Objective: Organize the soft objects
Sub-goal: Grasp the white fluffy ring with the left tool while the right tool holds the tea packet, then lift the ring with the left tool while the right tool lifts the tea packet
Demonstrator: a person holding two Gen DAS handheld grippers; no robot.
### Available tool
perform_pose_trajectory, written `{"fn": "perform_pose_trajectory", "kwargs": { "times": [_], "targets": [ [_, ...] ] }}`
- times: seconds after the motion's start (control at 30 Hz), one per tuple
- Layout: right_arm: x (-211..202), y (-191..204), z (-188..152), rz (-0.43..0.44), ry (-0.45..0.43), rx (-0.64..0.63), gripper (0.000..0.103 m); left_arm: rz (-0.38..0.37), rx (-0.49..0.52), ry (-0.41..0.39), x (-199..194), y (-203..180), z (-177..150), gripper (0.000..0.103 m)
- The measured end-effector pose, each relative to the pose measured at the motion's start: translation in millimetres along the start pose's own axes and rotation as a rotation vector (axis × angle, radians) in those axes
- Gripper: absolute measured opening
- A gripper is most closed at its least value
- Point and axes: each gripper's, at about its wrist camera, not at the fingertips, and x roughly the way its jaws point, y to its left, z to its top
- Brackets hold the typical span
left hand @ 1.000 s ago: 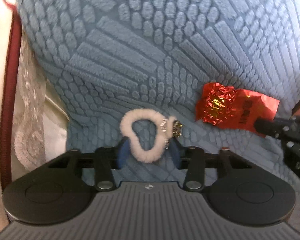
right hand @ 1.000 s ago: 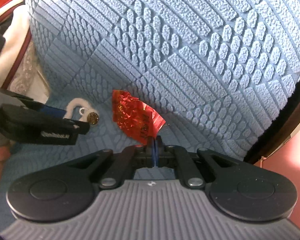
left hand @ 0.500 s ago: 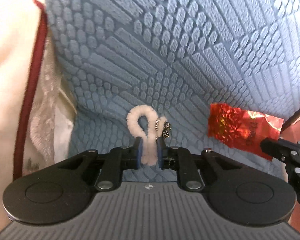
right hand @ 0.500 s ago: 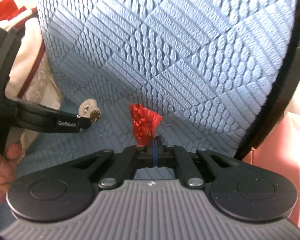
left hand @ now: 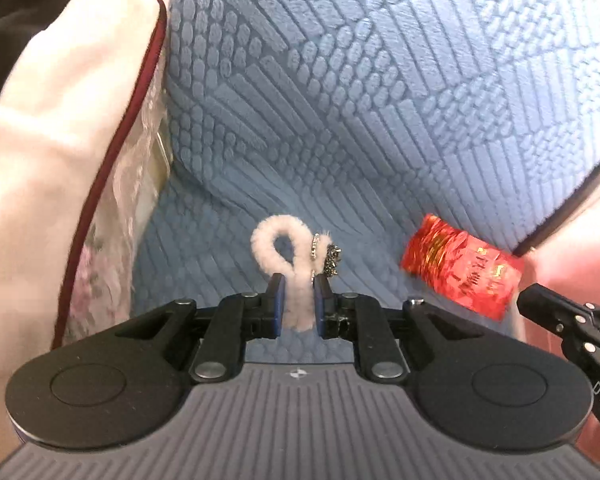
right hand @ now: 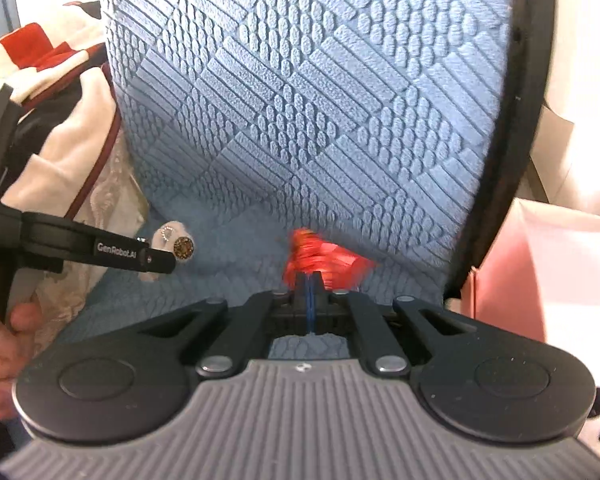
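Fluffy white hair tie [left hand: 278,258] is pinched between the two blue pads of the left gripper [left hand: 299,308], which is closed tight on its lower end. Its loop sticks up past the fingers [left hand: 275,306], and a small sparkly charm [left hand: 329,261] hangs on its right side. Behind it is a big blue bumpy cushion [left hand: 380,100]. The red shiny packet [left hand: 462,266] is off to the right, held up in front of the cushion. The right gripper [right hand: 309,286] has its fingers [right hand: 298,292] squeezed together on the packet's edge. White cloth with a dark red trim [left hand: 80,128] lies on the left. A pink box [right hand: 540,272] sits at the right
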Motion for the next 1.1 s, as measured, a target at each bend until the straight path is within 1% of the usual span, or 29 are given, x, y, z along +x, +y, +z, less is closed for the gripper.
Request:
{"fn": "perform_pose_trajectory", "kwargs": {
  "times": [0.23, 0.37, 0.43, 0.47, 0.53, 0.57, 0.6, 0.7, 0.8, 0.83, 0.87, 0.9, 0.93, 1.07, 1.1],
  "targets": [
    [-16, -7, -12, -0.002, -0.019, 0.023, 0.004, -0.029, -0.028, 0.006, -19, 1, -19, 0.018],
    [-2, -10, -13, -0.002, -0.015, 0.029, 0.007, -0.035, -0.043, 0.006, -23, 2, -22, 0.018],
    [11, -9, -11, -0.038, -0.010, 0.000, 0.008, -0.037, -0.042, 0.008, -21, 1, -20, 0.018],
    [19, -8, -11, -0.052, -0.004, -0.021, 0.011, -0.038, -0.041, 0.009, -20, 0, -19, 0.018],
    [33, -10, -9, -0.056, 0.018, -0.035, 0.023, -0.041, -0.040, 0.014, -18, -1, -18, 0.018],
    [40, -11, -8, -0.055, 0.028, -0.034, 0.037, -0.042, -0.039, 0.017, -17, -1, -17, 0.018],
    [46, -12, -7, -0.056, 0.032, -0.030, 0.046, -0.044, -0.040, 0.019, -15, -1, -17, 0.018],
    [61, -11, -3, -0.066, 0.030, -0.048, 0.048, -0.050, -0.044, 0.021, -13, -2, -14, 0.018],
    [79, -8, -1, -0.082, 0.064, -0.106, 0.049, -0.053, -0.048, 0.025, -11, -3, -12, 0.018],
    [84, -8, -1, -0.089, 0.074, -0.119, 0.051, -0.053, -0.049, 0.026, -10, -3, -12, 0.018],
    [90, -8, -1, -0.094, 0.085, -0.130, 0.062, -0.053, -0.050, 0.028, -10, -4, -12, 0.018],
    [94, -10, -1, -0.099, 0.096, -0.136, 0.069, -0.055, -0.050, 0.030, -9, -4, -12, 0.018],
    [99, -11, -1, -0.105, 0.104, -0.140, 0.070, -0.056, -0.050, 0.031, -9, -5, -11, 0.018],
    [111, -18, -4, -0.112, 0.141, -0.143, 0.071, -0.057, -0.047, 0.033, -8, -7, -10, 0.018],
    [112, -21, -4, -0.104, 0.137, -0.130, 0.071, -0.056, -0.047, 0.034, -8, -7, -10, 0.018]
  ]
}}
